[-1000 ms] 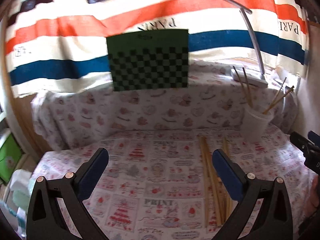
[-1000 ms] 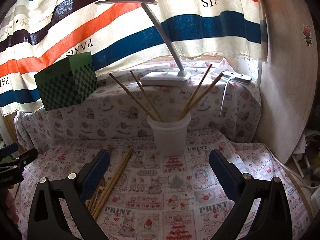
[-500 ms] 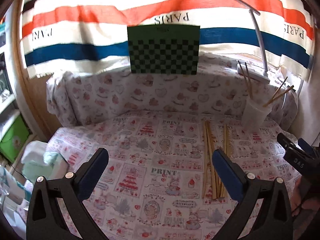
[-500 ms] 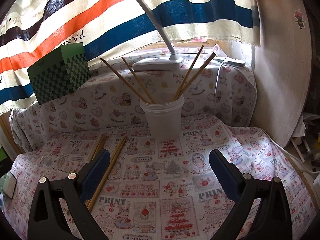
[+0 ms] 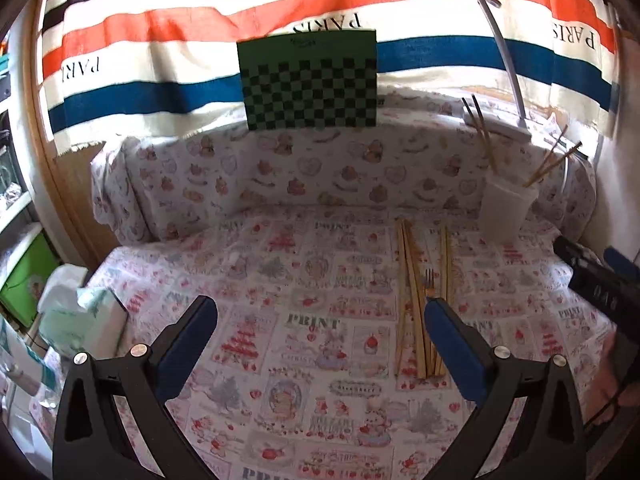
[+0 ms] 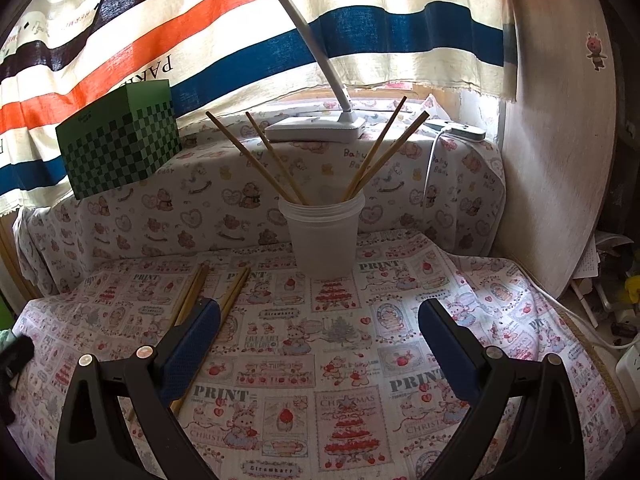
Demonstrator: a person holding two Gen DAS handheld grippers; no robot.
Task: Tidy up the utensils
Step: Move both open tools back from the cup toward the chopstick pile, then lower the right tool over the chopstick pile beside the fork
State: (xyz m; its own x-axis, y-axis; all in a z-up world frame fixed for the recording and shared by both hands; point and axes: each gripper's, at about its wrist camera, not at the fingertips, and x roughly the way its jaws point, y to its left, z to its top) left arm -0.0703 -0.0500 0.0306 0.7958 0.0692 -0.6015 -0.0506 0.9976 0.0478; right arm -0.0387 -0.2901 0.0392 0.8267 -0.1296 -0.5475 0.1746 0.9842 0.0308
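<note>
A translucent plastic cup [image 6: 323,236] stands at the back of the table and holds several wooden chopsticks [image 6: 372,160]. It also shows in the left wrist view [image 5: 505,210]. More chopsticks [image 5: 416,300] lie in a loose bundle on the patterned tablecloth, with a small fork [image 5: 429,280] among them; in the right wrist view these loose chopsticks [image 6: 234,290] lie at the left. My left gripper [image 5: 320,332] is open and empty above the cloth, its right finger beside the bundle. My right gripper [image 6: 318,338] is open and empty in front of the cup.
A green checkered box [image 6: 120,144] and a white desk lamp [image 6: 316,130] stand on the covered ledge behind. A striped curtain hangs at the back. A white cable [image 6: 568,312] runs along the right table edge. Tissue packs [image 5: 84,316] sit off the left edge.
Both grippers have pulled back and risen, so more of the table shows. Both stayed open. The chopsticks and cup have not moved.
</note>
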